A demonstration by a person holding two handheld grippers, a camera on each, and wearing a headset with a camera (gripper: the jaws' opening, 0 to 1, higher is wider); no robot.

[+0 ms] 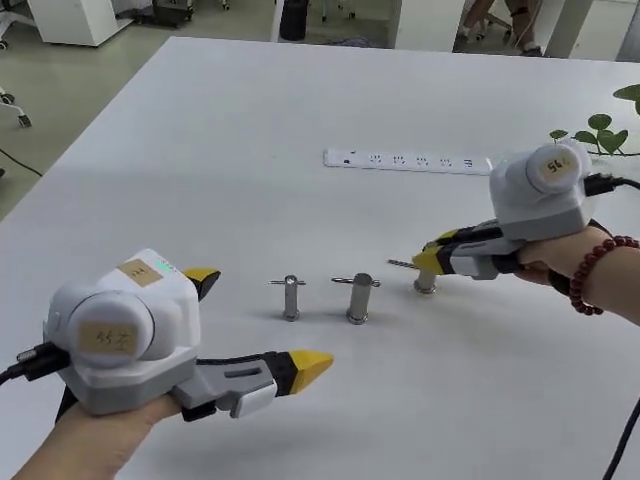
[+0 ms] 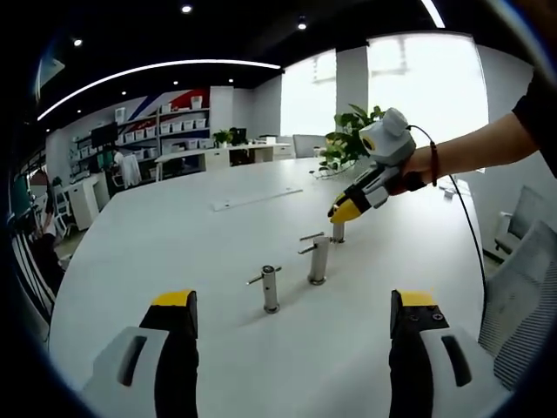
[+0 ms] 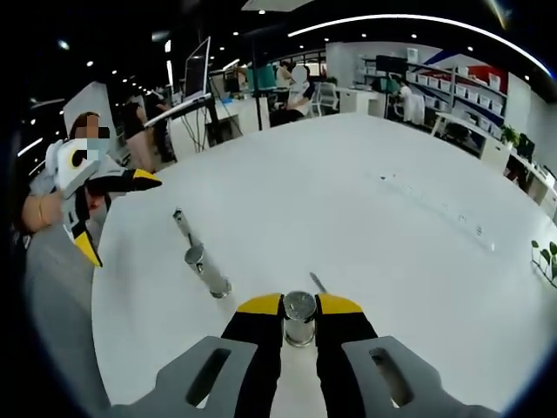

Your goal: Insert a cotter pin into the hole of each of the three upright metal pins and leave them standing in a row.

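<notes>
Three metal pins and two grippers, listed from my near edge outward.

1. Left gripper, lower left of the head view: jaws spread wide, holding nothing, near the row but not touching it.
2. First metal pin, centre frame: upright, first cotter pin crosswise through its top.
3. Second metal pin, just right of it: upright, second cotter pin likewise through.
4. Third metal pin, right of centre: base on the table. Right gripper: jaws clamped on this pin's head, bottom centre of the right gripper view. Third cotter pin juts leftward from it; I judge it is in the hole, but I cannot tell how deep.
5. Step in hand, by my judgement: seating and releasing the third pin. I would keep it vertical, base flat and in line with the other two, then open gently and lift straight off so the cotter is not dragged.
6. Beyond: power strip, upper centre, well apart; plant, upper right edge. Neither obstructs. The second cotter pin's end is the nearest thing to snag.
</notes>
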